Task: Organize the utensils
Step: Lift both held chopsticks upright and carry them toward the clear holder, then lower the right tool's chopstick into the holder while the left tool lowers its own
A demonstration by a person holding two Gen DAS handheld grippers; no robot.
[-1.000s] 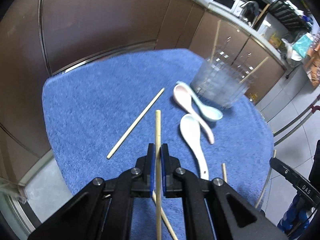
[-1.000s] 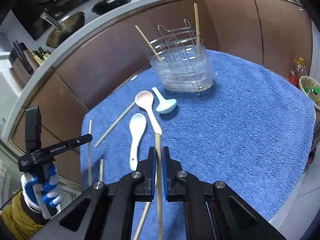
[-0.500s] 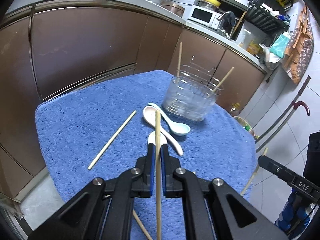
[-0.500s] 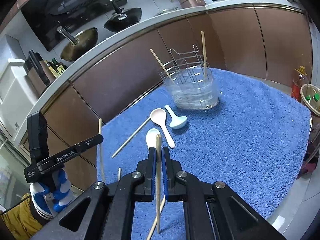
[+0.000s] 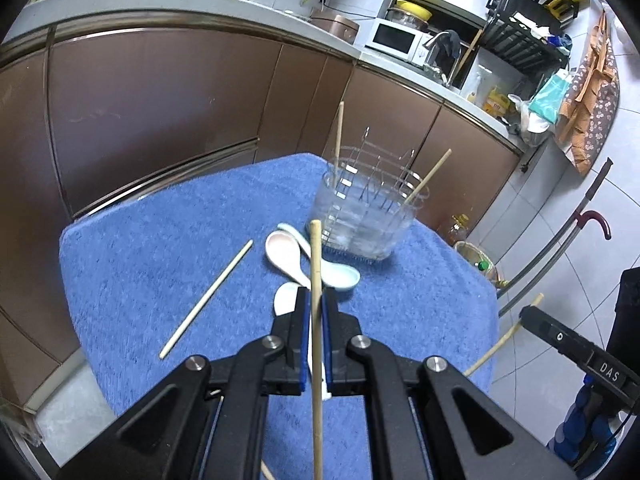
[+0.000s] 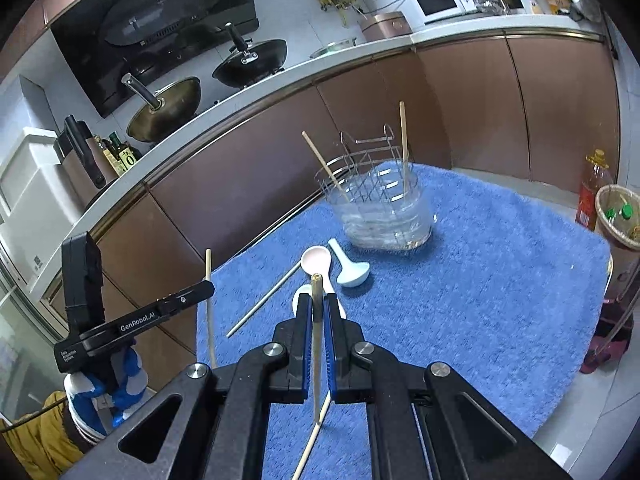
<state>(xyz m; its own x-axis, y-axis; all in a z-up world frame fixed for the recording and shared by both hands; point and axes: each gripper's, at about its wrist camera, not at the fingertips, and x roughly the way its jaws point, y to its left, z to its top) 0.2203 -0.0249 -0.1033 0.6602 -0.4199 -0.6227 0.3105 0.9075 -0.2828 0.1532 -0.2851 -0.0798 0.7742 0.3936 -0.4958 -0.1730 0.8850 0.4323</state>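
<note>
Both grippers, left (image 5: 316, 304) and right (image 6: 318, 308), now raised off the blue-towelled desk (image 5: 140, 264), jaws each clenched on a pale wooden chopstick (image 5: 316, 320) (image 6: 317, 344), clear plastic holder with wire rack (image 5: 366, 212) ahead: drop-in likely next.

Left gripper (image 5: 316, 304) clamps one wooden chopstick (image 5: 316, 264) upright; right gripper (image 6: 318, 312) clamps another (image 6: 316, 320). Ahead lie three ceramic spoons (image 5: 286, 254), touching. Left of them lies a loose chopstick (image 5: 208, 298). Beyond stands the clear utensil holder (image 5: 366, 216), containing two chopsticks.

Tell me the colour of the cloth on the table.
Blue; the cloth shows best in the right wrist view.
</note>
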